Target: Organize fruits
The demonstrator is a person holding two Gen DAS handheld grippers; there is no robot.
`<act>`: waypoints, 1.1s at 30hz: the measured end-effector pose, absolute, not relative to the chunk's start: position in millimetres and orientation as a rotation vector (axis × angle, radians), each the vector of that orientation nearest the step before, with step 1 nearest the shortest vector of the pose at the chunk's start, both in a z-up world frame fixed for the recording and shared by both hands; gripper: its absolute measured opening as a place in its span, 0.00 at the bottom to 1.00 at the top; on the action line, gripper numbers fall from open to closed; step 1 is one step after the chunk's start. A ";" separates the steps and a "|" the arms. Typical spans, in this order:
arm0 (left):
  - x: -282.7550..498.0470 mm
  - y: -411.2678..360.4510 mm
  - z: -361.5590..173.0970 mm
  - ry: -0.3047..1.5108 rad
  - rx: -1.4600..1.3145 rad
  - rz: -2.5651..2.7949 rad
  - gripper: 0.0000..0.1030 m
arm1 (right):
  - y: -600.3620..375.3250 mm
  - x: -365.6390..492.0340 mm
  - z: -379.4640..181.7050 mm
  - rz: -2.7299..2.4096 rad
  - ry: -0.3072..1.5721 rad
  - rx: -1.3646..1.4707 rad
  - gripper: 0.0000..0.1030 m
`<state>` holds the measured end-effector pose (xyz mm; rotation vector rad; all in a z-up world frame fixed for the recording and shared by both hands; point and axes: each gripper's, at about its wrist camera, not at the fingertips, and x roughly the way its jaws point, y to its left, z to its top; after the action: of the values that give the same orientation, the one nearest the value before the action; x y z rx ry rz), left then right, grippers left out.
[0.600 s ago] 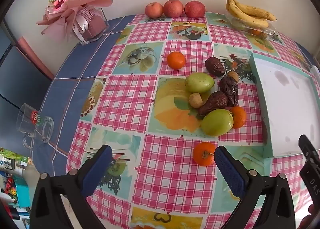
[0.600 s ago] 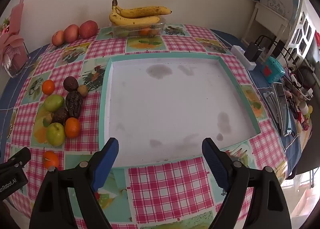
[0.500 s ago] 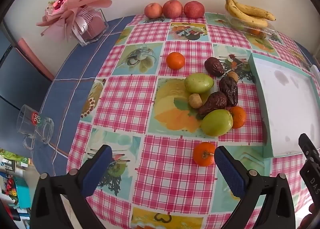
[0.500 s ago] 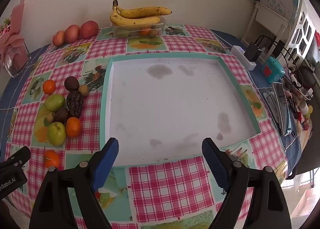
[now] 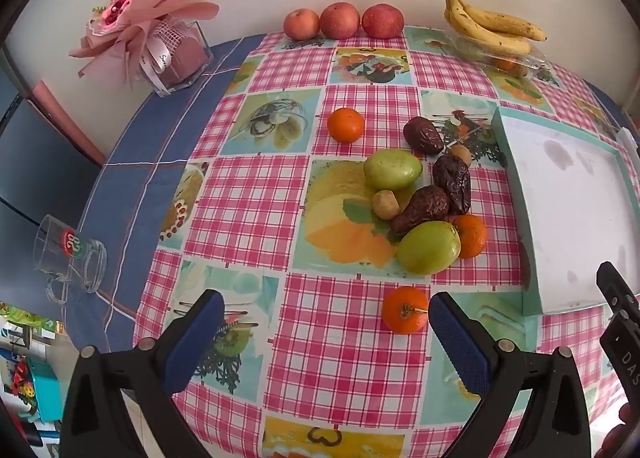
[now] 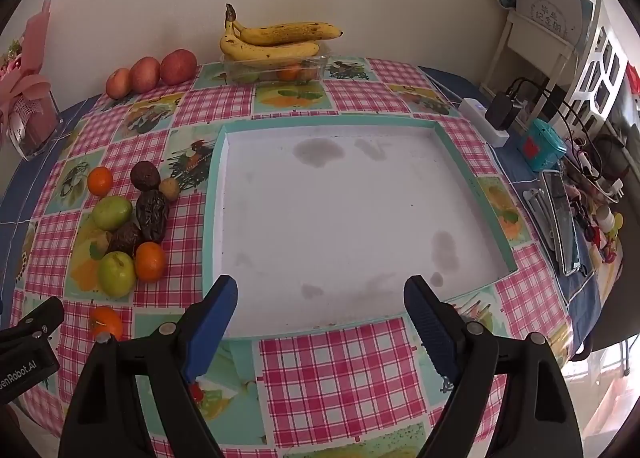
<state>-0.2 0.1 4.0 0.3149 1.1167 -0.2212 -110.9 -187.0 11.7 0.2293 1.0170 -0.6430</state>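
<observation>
Hovering both hand-held grippers, left (image 5: 326,332) and right (image 6: 320,316), jaws apart and empty, we are lining the left over the nearest orange (image 5: 405,310), loose on the tabletop (image 5: 256,198) beside the tray (image 6: 340,126), intending a gentle squeeze.

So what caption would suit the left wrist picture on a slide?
Open left gripper above a checked tablecloth, facing loose fruit beside an empty tray.
</observation>
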 end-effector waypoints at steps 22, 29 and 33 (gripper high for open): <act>0.0 -0.2 4.5 1.117 0.315 -0.220 1.00 | -184.0 -109.5 12.2 -0.639 1.006 0.228 0.83; 0.2 0.3 4.6 1.117 0.314 -0.221 1.00 | -183.9 -110.5 12.0 -0.636 1.002 0.229 0.83; 0.1 0.3 4.6 1.116 0.314 -0.221 1.00 | -183.6 -109.8 12.4 -0.636 1.002 0.231 0.83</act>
<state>0.1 0.3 4.6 0.3140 1.1163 -0.2214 -109.8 -183.6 12.4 0.2309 1.0017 -0.6358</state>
